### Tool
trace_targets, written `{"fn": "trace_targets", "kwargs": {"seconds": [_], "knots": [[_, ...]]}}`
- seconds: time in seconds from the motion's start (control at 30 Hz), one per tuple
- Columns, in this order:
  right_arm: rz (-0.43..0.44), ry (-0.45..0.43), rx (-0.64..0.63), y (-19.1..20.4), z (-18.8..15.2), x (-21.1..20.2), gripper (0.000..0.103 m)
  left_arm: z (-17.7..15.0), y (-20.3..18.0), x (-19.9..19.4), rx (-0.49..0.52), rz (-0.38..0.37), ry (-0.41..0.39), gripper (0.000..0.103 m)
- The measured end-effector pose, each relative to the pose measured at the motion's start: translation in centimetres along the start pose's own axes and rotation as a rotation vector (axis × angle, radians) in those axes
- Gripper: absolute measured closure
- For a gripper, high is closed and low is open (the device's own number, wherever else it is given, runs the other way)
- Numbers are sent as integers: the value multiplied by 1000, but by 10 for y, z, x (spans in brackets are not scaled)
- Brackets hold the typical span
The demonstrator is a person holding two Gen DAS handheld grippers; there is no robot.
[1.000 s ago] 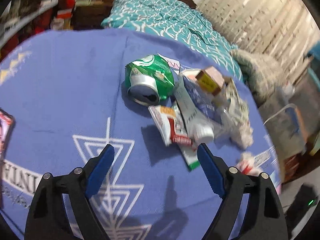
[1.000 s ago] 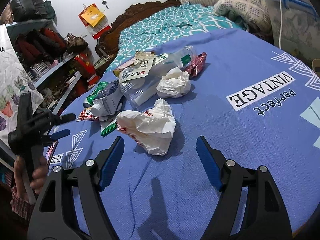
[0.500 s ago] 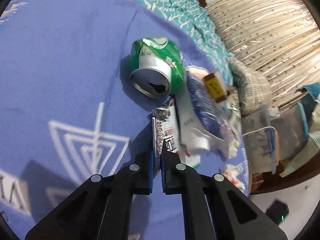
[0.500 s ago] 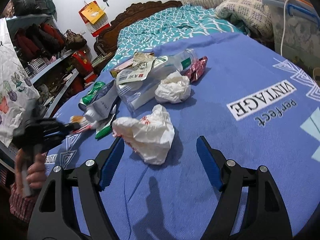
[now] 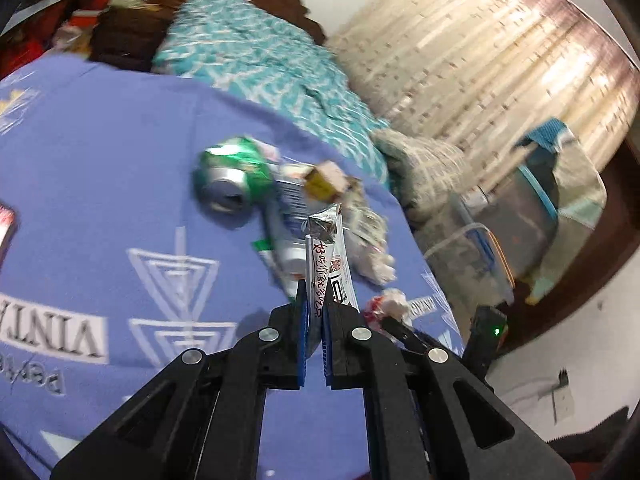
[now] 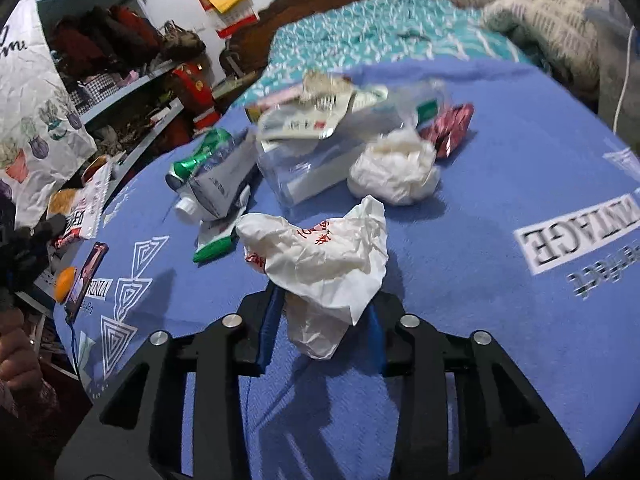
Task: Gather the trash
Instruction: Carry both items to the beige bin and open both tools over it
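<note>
Left gripper: jaws pinched shut on a flat snack wrapper, held by its lower end; the free end stands up past the fingertips, foil crimp at top, clear of the blue cloth. Wrapper is thin, very light, floppy and a bit slick; the edge pinch looks adequate, but a fast swing could make it flap or slide out.

Right gripper: jaws closing around a crumpled white bag lying on the cloth nearest this hand. Bag's lower lobe sits between the blue pads; whether they press on it yet I cannot tell. Bag is soft, nearly weightless and springy, so it will compress a lot before any firm hold. Best grip judged to be the bunched lower part now between the pads, not a loose outer fold that would slip free.

Remaining trash, in a heap beyond the bag:
- paper wad, soft, any grip works
- green can, dented, on its side, light but rigid; take across the body
- tube, squashy, cap end stiffer
- clear container, thin-walled and slippery, likely to buckle
- red foil, flimsy

No bin is visible in either view
</note>
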State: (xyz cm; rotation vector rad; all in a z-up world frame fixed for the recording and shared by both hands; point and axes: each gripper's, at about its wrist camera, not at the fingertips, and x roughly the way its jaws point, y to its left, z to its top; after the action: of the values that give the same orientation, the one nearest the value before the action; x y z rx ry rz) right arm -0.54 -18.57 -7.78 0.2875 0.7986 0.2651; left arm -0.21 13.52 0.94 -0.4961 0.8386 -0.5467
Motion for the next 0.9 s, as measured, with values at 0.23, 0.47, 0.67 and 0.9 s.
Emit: {"fn": "trace_targets", "kwargs": {"seconds": [0.23,0.47,0.67,0.9], "knots": [[-122,-136,87,-60,-4,-61,66,2,-81,85,176,-100,169,98],[-336,-277,281,-187,-26,-152,66,-12,-248,240,439,-245,384,98],[-521,-314,412,-301,-36,-211,62,-66,-391,374,657,-282,513,97],[-582,-314,493,-363,-29,-206,27,-97,-439,458,696,-156,502,32]]}}
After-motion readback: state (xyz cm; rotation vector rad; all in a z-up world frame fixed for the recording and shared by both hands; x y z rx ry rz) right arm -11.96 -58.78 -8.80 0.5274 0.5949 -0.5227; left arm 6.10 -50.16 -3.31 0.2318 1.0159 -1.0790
